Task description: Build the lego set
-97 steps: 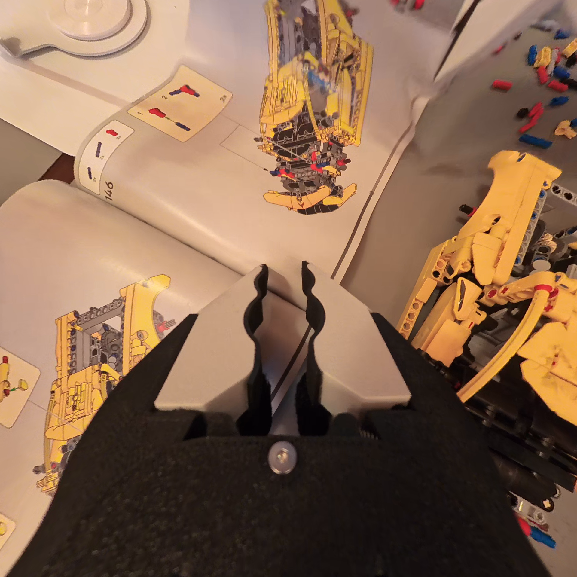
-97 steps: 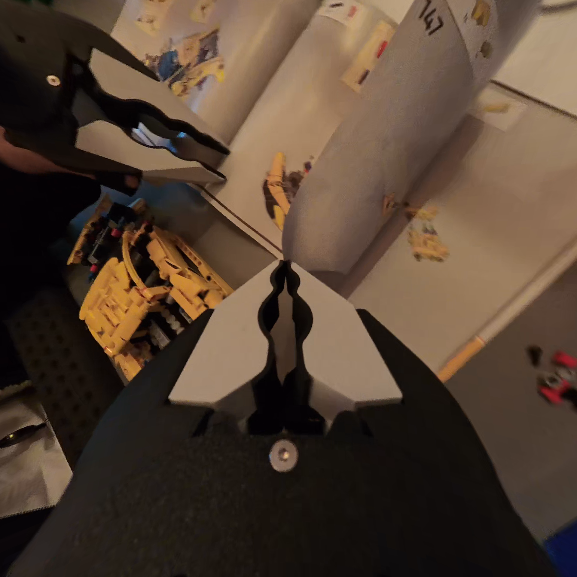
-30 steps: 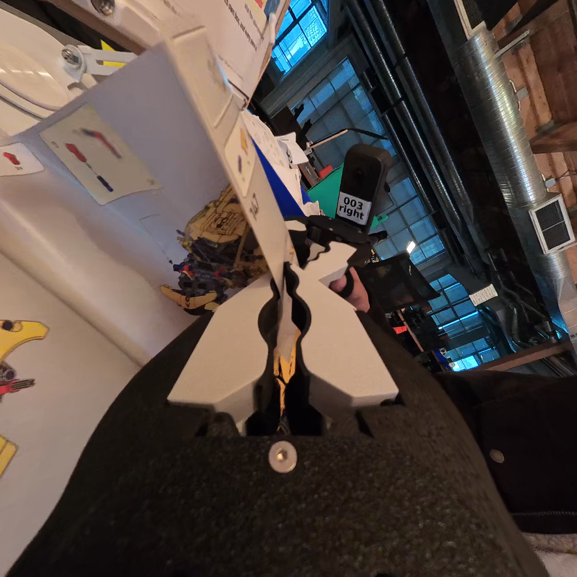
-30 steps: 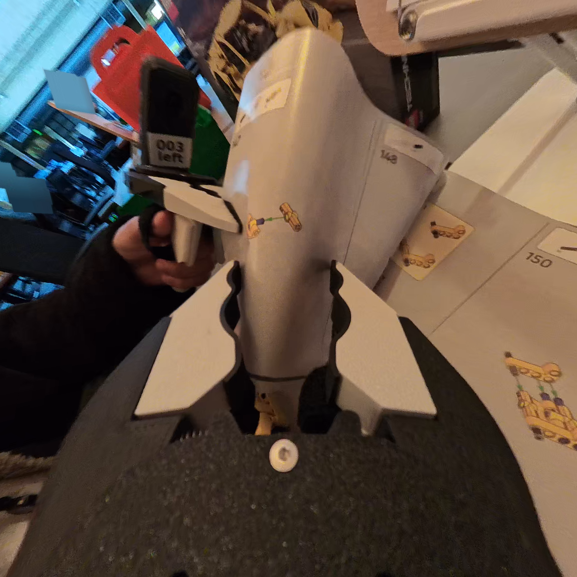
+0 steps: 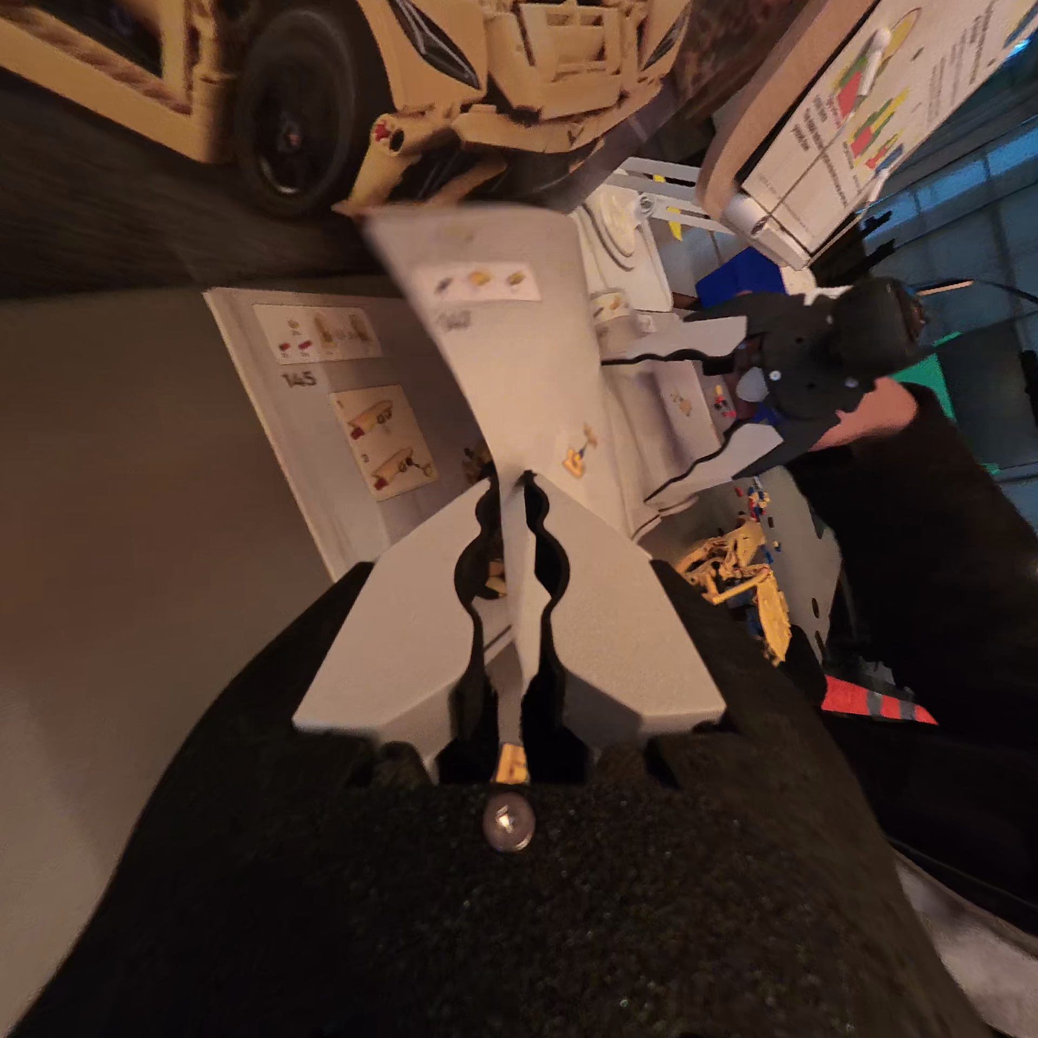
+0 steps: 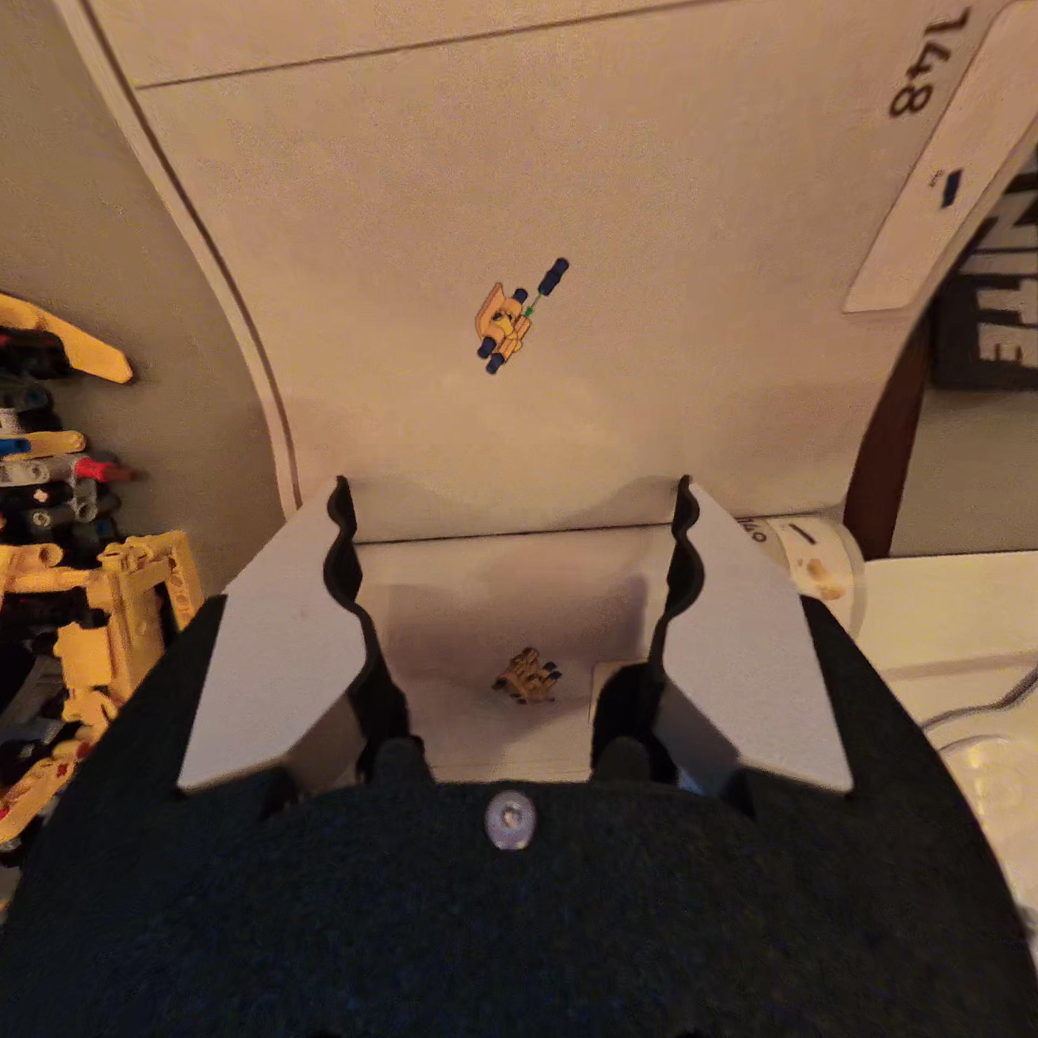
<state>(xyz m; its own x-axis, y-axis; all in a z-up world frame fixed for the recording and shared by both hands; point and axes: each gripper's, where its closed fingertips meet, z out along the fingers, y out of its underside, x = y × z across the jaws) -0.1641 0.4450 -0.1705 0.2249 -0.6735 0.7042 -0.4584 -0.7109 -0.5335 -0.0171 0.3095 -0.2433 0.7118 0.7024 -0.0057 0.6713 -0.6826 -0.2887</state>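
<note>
The left gripper (image 5: 510,494) has its jaws shut tight on one page (image 5: 505,359) of the instruction book (image 5: 314,404), and the page stands up and bends over the open book. The right gripper (image 6: 511,505) has its jaws wide open and holds nothing. It hangs just over the book, and in the left wrist view you can see it beside the raised page. The half-built yellow lego model (image 6: 101,606) sits on the table (image 5: 112,449) next to the book, on the left in the right wrist view. Behind the book is the box (image 5: 393,84) with a picture of a tan car on it. I think this step is turning a page to find the next building picture, so no bricks are being joined right now. Next, the left gripper should lay the page down flat and let go. The open right gripper could press it so it stays. The page is thin, so a hard pull may tear or crease it.
</note>
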